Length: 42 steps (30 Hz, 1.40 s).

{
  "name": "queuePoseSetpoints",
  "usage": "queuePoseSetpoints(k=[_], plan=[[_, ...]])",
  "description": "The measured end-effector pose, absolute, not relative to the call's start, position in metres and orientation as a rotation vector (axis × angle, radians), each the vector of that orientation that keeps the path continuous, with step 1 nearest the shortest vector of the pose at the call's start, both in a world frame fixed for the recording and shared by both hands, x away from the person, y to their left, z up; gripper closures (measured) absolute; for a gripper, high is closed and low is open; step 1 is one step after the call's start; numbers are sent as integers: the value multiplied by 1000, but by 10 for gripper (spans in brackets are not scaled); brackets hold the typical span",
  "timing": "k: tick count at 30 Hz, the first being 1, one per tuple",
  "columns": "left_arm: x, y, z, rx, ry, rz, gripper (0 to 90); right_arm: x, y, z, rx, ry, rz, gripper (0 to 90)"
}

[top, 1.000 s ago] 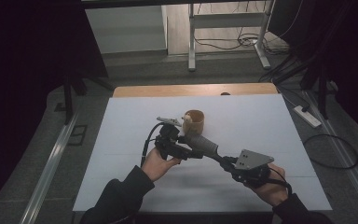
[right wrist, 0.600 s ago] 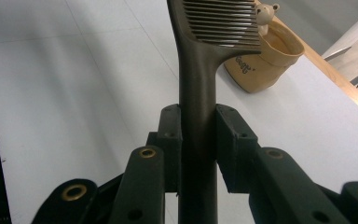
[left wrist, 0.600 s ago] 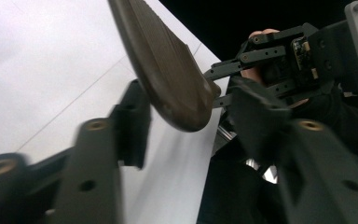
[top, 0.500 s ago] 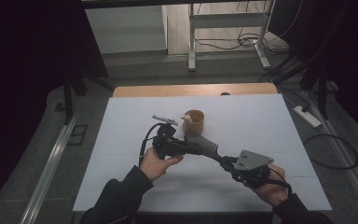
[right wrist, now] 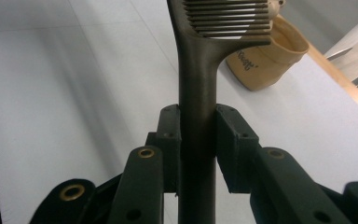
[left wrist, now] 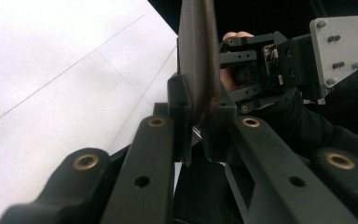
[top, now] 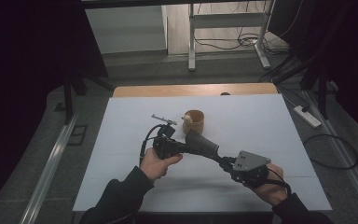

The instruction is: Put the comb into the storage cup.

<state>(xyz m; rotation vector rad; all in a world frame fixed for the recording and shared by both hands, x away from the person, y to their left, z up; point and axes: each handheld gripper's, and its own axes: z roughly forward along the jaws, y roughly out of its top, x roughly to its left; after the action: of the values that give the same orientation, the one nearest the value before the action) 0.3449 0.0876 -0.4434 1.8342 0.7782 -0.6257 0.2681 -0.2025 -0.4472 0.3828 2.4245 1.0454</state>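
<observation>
A dark, matte comb [right wrist: 200, 60] with a flat handle and a row of fine parallel teeth is held between both grippers above the middle of the white tabletop [top: 261, 121]. The right gripper [right wrist: 198, 140] clamps the handle, its black pads pressed against both flat sides. The left gripper [left wrist: 200, 126] has just been closing and now pinches the comb's thin edge — its view shows the comb [left wrist: 196, 56] as a narrow dark slab rising between the pads, with the right gripper's grey three-cornered plate beyond.

The right gripper view brings out the teeth and, behind them, a tan, rounded wooden cup [right wrist: 265, 58] lying tilted on the tabletop. From the high view the cup [top: 194, 120] sits toward the far edge at mid-width, with a small thin metal tool [top: 163, 119] just left of it.

Both forearms come in from the near edge — the left hand [top: 156, 163] with fingers wrapped round its gripper [top: 179, 147], the right gripper [top: 223, 161] angled toward it.
</observation>
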Motion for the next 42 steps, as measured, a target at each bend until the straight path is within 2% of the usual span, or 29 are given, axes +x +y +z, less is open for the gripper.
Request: queuePoseSetpoints(k=[4, 13, 23, 26, 33, 42], plan=[[344, 88, -442, 1838, 781, -607, 826, 269, -203, -448, 391, 2432, 1053, 711], [343, 90, -439, 1859, 776, -551, 827, 272, -205, -447, 480, 2436, 1095, 595], [342, 93, -433, 1871, 767, -499, 826, 276, -207, -446, 568, 2467, 1123, 446], [342, 94, -431, 1868, 761, -489, 825, 277, -207, -446, 596, 2473, 1114, 357], [342, 96, -428, 1890, 753, -448, 826, 280, -210, -446, 659, 2504, 1126, 233], [342, 100, -422, 1915, 752, -390, 826, 282, -213, -446, 706, 2510, 1110, 137]])
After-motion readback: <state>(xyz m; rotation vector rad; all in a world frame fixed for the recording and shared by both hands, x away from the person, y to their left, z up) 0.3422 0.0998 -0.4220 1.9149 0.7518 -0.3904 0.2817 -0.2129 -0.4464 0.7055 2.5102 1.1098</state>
